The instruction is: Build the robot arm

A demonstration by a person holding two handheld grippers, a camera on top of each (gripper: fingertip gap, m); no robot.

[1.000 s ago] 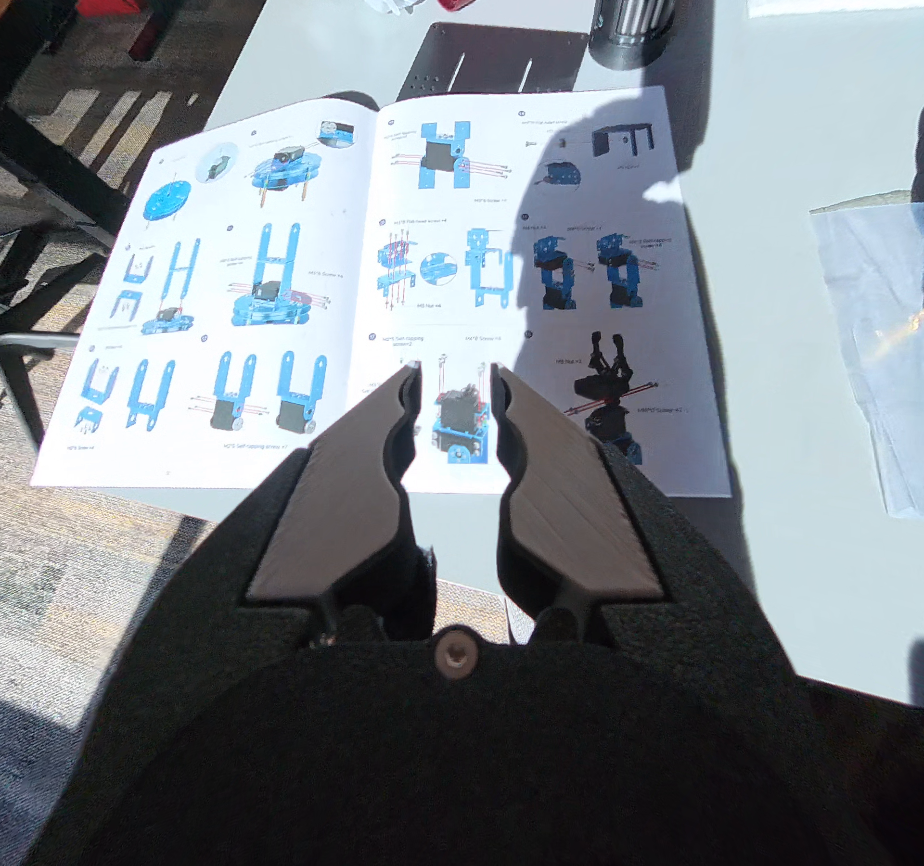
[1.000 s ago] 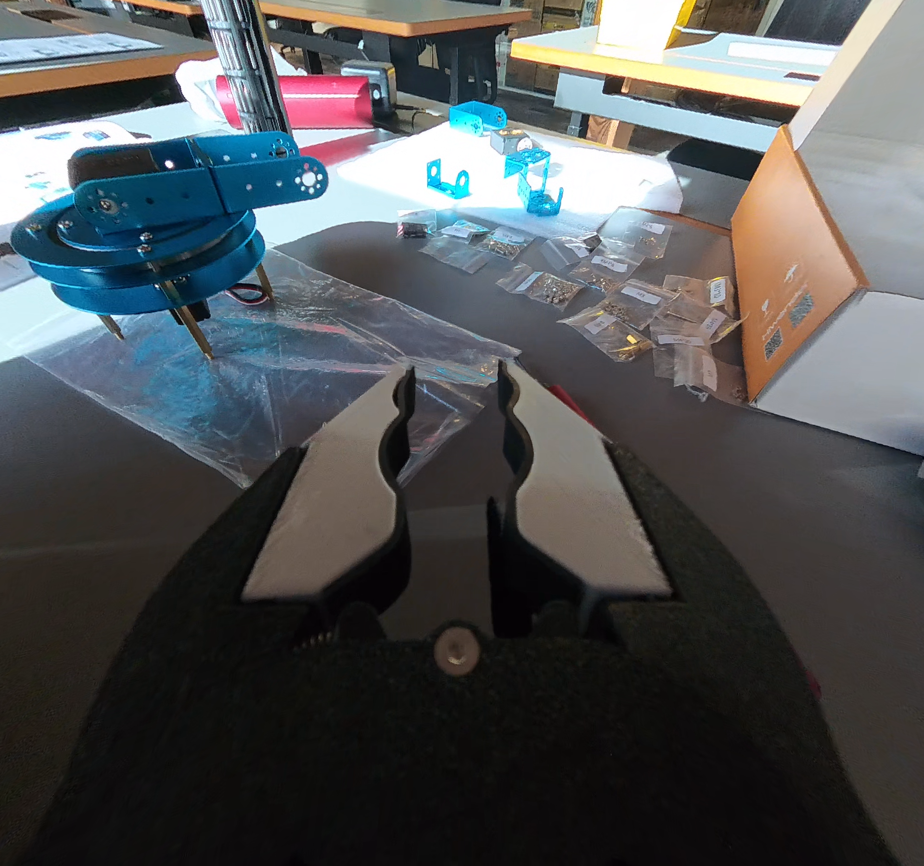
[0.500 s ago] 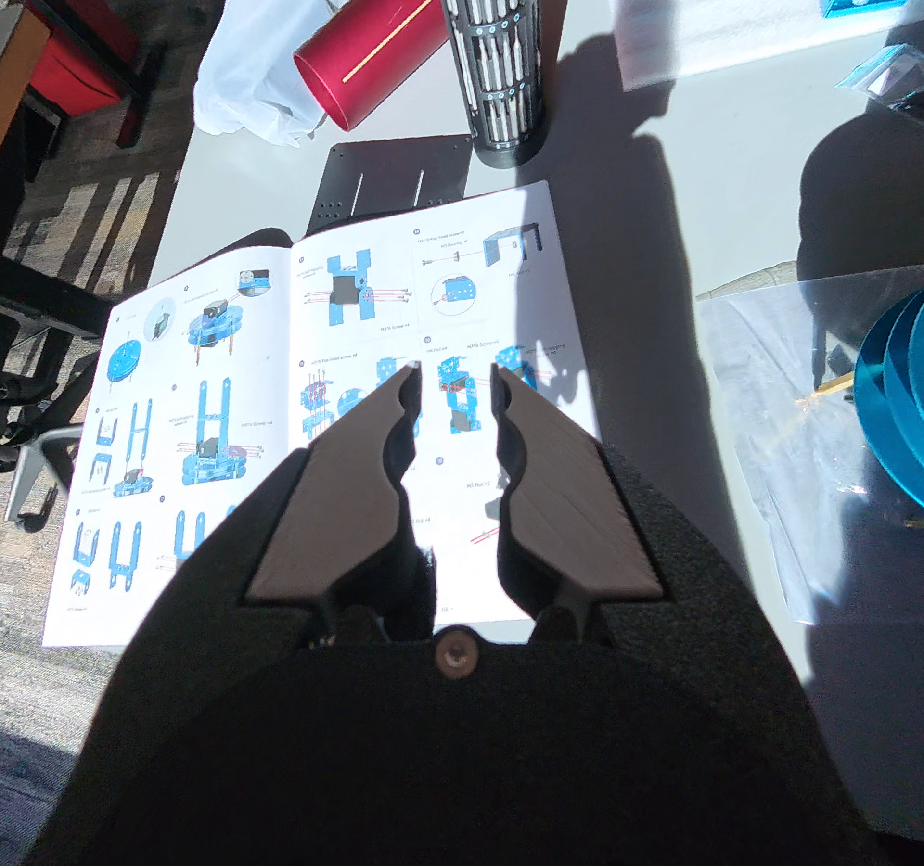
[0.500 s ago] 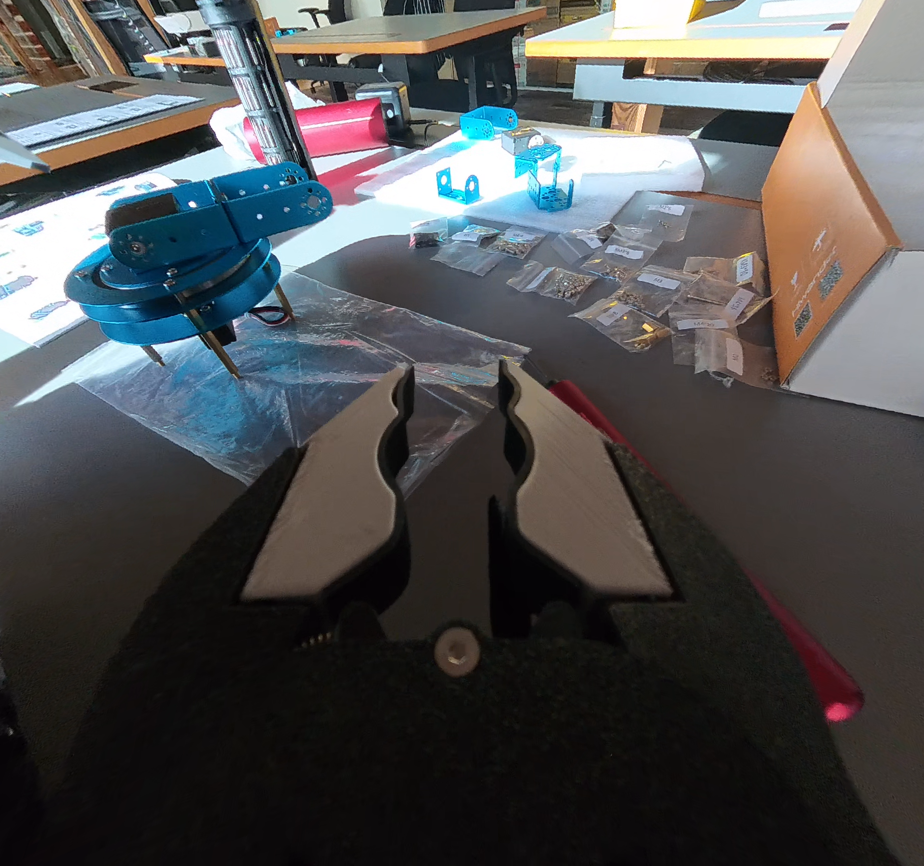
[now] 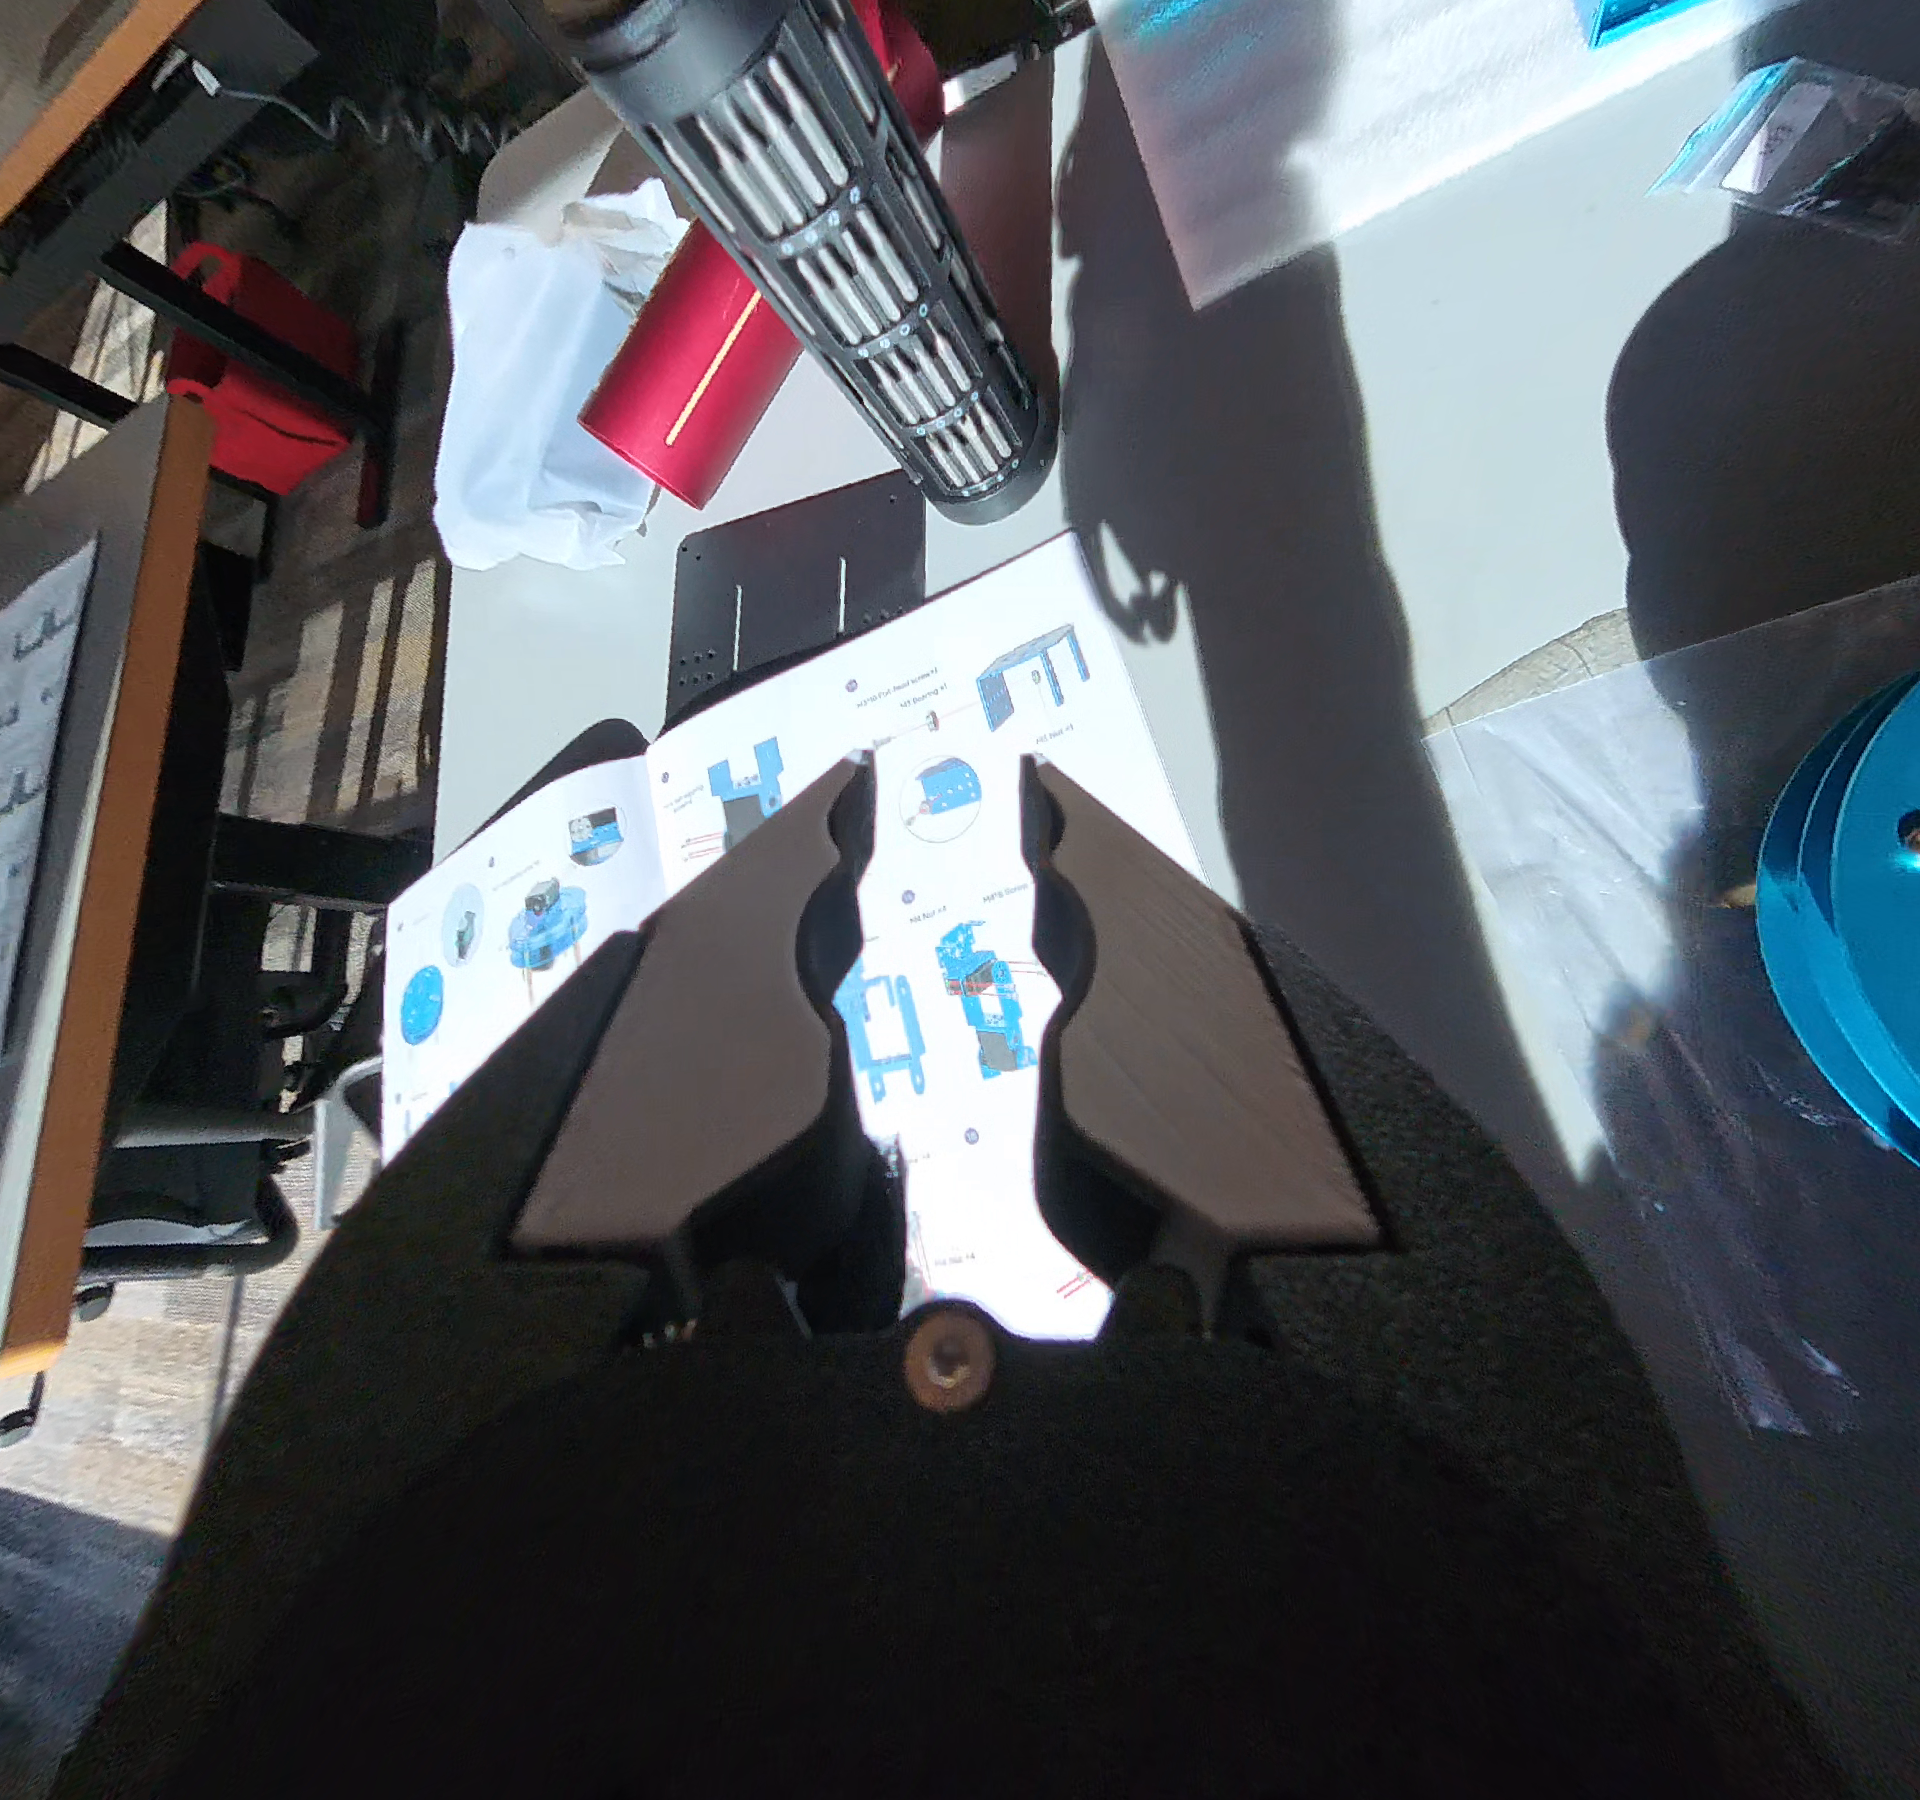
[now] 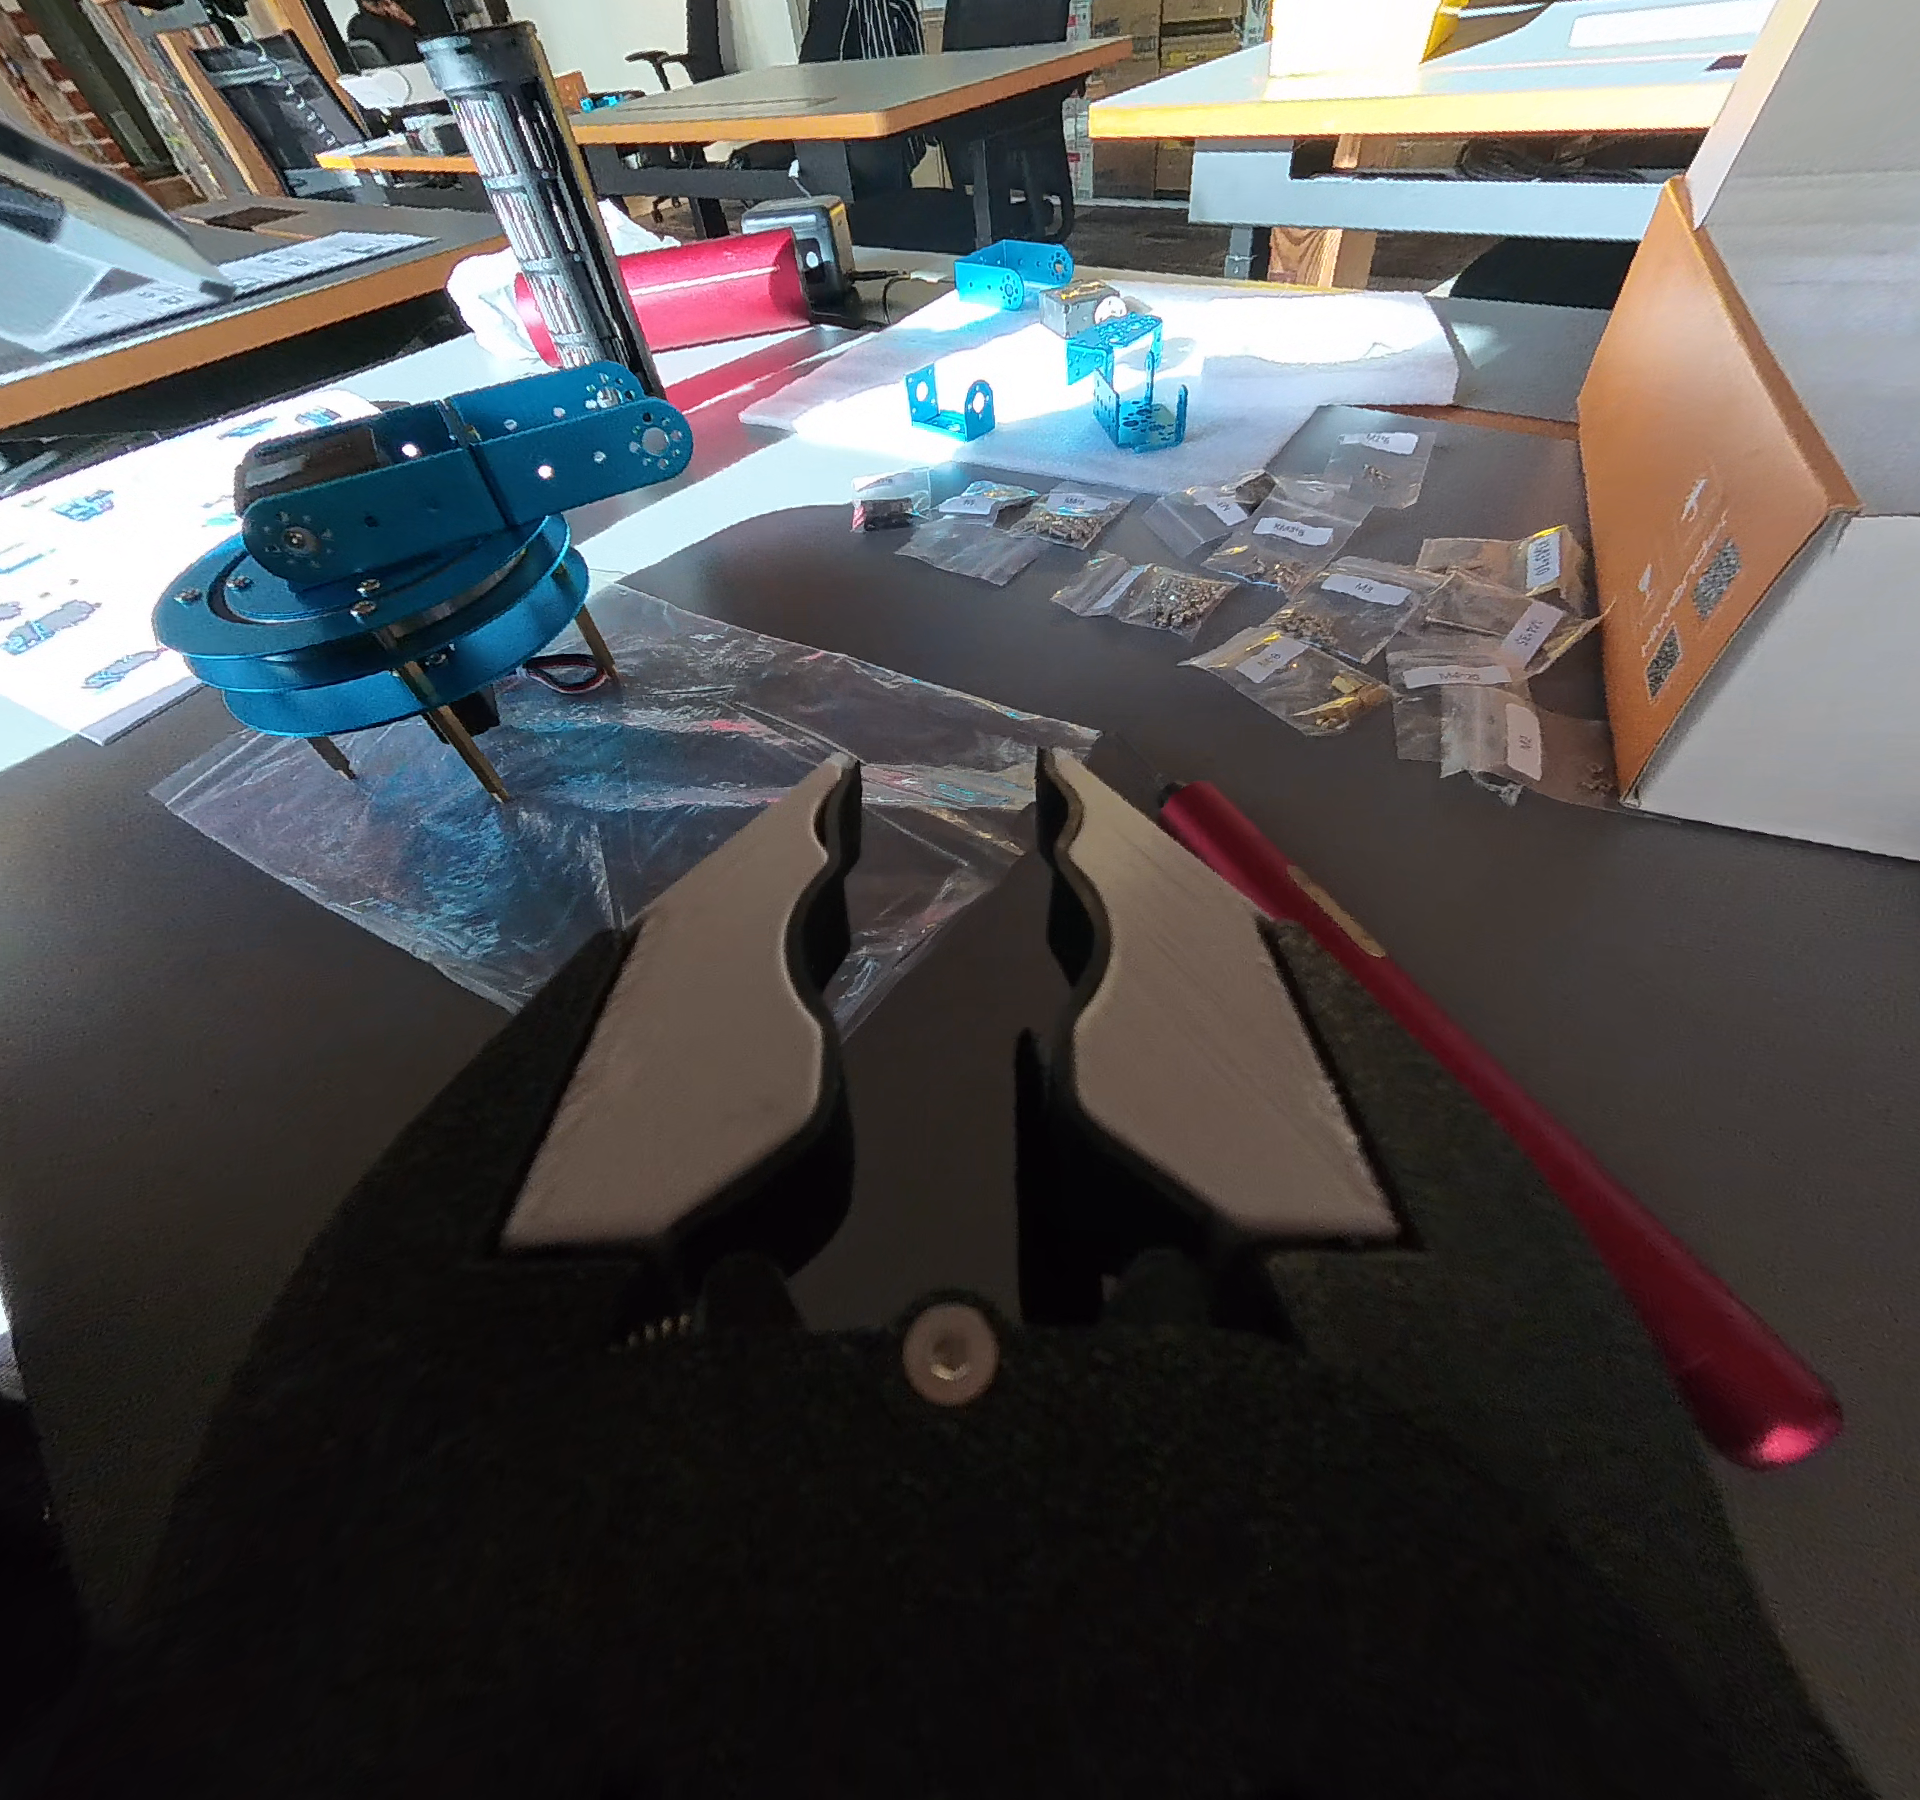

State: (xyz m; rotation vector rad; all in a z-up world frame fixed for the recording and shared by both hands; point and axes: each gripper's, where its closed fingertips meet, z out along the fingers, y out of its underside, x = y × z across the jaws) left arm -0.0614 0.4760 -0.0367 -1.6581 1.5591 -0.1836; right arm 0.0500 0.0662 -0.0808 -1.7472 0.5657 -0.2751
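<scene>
- On the pale bench (image 5: 1299,462), left side: left hand-held gripper (image 5: 948,763), two grey ribbed fingers in a black textured housing, jaws parted and empty, hanging above an open white instruction booklet with blue assembly drawings (image 5: 582,867); whether it touches the page cannot be told.
- Beyond the booklet: flat black perforated metal plate (image 5: 800,587); upright black cage-like cylinder holding silvery rods (image 5: 821,223); smooth red metal tube lying on its side (image 5: 691,379); crumpled white plastic bag (image 5: 530,389).
- Right side: right hand-held gripper (image 6: 948,771), same build, jaws parted with nothing between them, low over a shaded stretch of bench.
- Just beside its right finger: slim red metal pen-shaped tool (image 6: 1507,1106), matt, tapered, lying flat and untouched.
- Ahead of it: crinkled clear plastic bag (image 6: 644,794), glossy, spread flat under a part-built blue anodised metal turntable base with a bracket arm on top (image 6: 395,587), standing on thin brass-coloured legs, red and black wires trailing beneath.
- Farther off: loose blue U-shaped metal brackets (image 6: 1039,368) on a white foam sheet (image 6: 1299,348); a scatter of small clear labelled bags of screws and brass spacers (image 6: 1278,587); white cardboard box with an orange flap (image 6: 1704,503).
- Progress, as judged: base and first arm section stand assembled; brackets and hardware bags remain unused.
</scene>
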